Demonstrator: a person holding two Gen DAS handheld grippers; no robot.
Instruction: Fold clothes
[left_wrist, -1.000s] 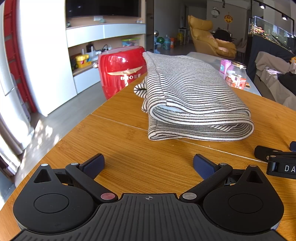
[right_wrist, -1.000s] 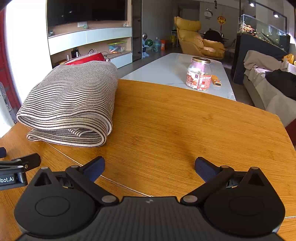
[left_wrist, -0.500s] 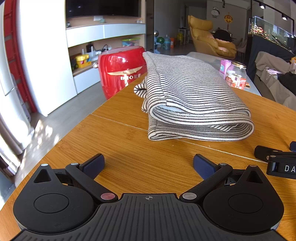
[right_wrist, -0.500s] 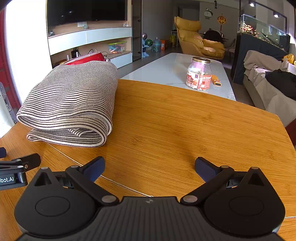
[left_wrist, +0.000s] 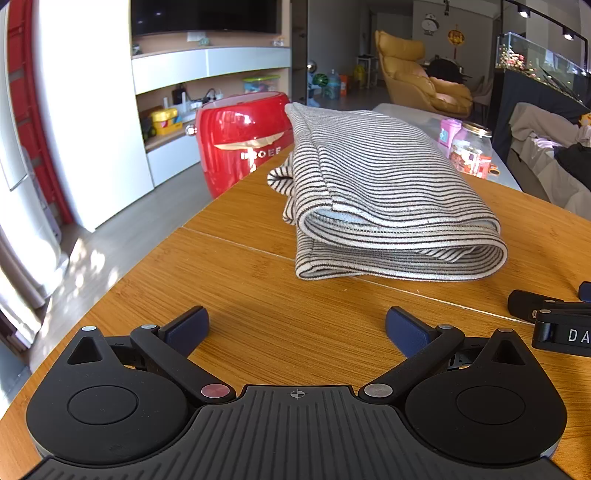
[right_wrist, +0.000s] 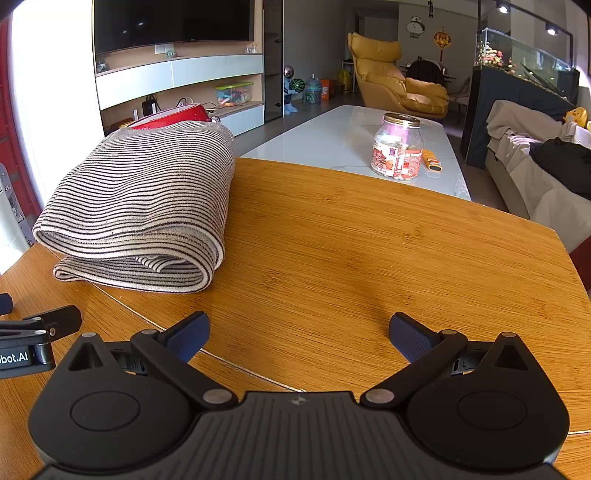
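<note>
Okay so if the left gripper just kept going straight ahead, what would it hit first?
Most likely the folded striped garment. The left gripper is open and empty over the wooden table, with only bare wood between them. Its near edge sits slightly right of centre, so contact would probably be there.

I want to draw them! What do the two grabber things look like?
Both look alike. The left gripper and right gripper are matte black with a ribbed middle, two round discs, silver rivets and dark blue pads on the fingers. The left has one pinkish rivet. White lettering marks each side. No hands or sleeves show.
</note>
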